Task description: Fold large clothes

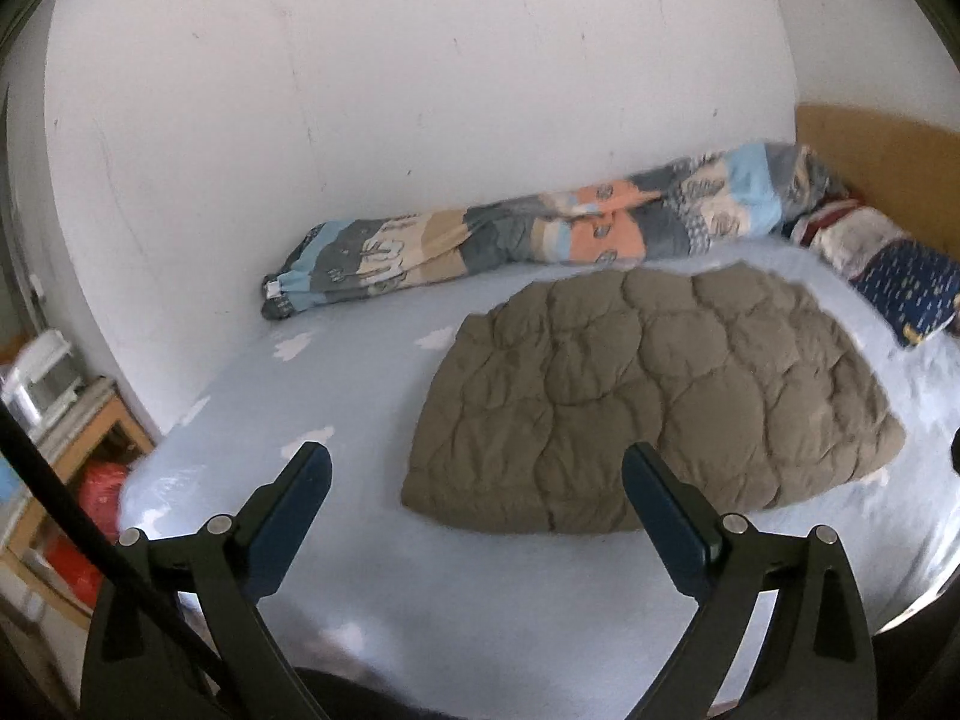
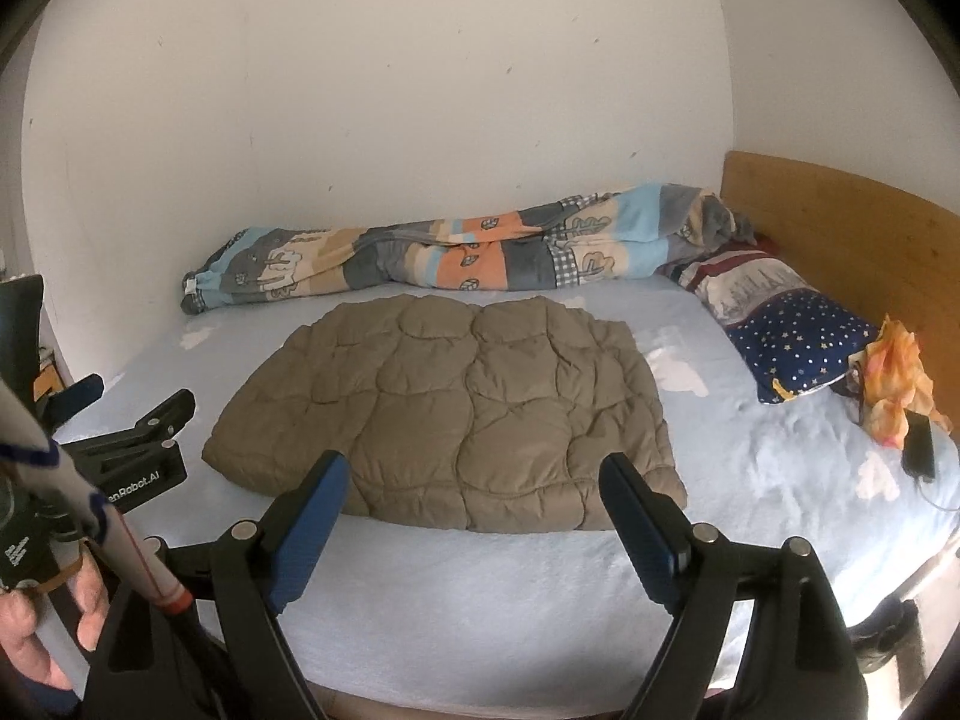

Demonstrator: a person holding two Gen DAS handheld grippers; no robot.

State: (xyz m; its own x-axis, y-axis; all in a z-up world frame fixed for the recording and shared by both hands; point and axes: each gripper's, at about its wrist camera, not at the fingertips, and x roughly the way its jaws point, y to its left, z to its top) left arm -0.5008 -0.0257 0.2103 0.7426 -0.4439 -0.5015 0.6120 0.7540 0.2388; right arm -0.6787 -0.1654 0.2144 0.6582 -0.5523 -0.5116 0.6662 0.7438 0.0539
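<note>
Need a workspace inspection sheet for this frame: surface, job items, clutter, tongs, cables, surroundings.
Surface: bed with light blue sheet, white cloud print, fairly smooth.
Job's things: brown quilted jacket lying flat, folded into a compact rectangle mid-bed, touching neither tongs.
Clutter: patterned blanket bunched along the wall; star-print pillow at the headboard; orange cloth; dark phone-like device near the right edge.
Grippers: left tongs open, nothing between; right tongs open, nothing between; both above the near edge.
Cables: thin cord by the device.
Surroundings: white wall, wooden headboard, shelf with boxes at left.
</note>
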